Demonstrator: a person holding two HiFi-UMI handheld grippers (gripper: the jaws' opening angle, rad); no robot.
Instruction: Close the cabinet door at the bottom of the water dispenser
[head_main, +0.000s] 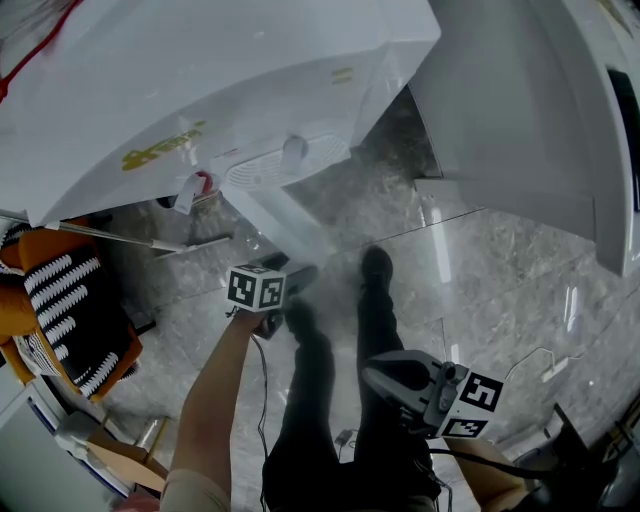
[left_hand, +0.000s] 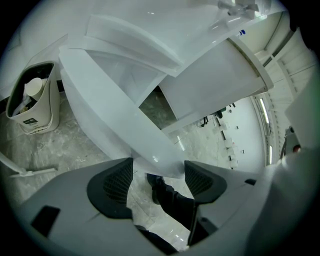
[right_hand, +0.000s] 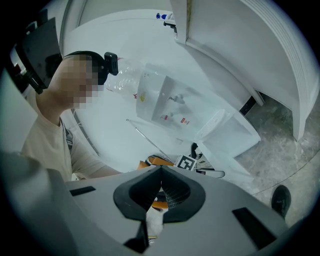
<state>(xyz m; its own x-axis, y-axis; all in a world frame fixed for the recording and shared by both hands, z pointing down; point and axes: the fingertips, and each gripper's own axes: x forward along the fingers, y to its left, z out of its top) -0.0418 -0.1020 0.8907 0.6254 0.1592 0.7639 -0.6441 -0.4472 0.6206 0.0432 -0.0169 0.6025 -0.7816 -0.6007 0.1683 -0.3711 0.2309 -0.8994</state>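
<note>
Label (head_main: 160, 148) illegible; left gripper (left_hand: 159, 172) gapes at cabinet door (left_hand: 110, 120).

The left tongs (left_hand: 157, 175) are grey with black ribbed pads (left_hand: 112, 185), and the right tongs (right_hand: 160, 192) match. The cube (head_main: 255, 288) on the left tongs is white with black square markers. Ahead of the left tongs, the door (head_main: 285, 215) and dispenser (head_main: 200, 90) are white. The floor (head_main: 480, 290) is grey and marble-veined. Left of the left tongs is an orange thing (head_main: 70, 310) with black-and-white stripes. The trousers (head_main: 310, 400) between the tongs are black.
</note>
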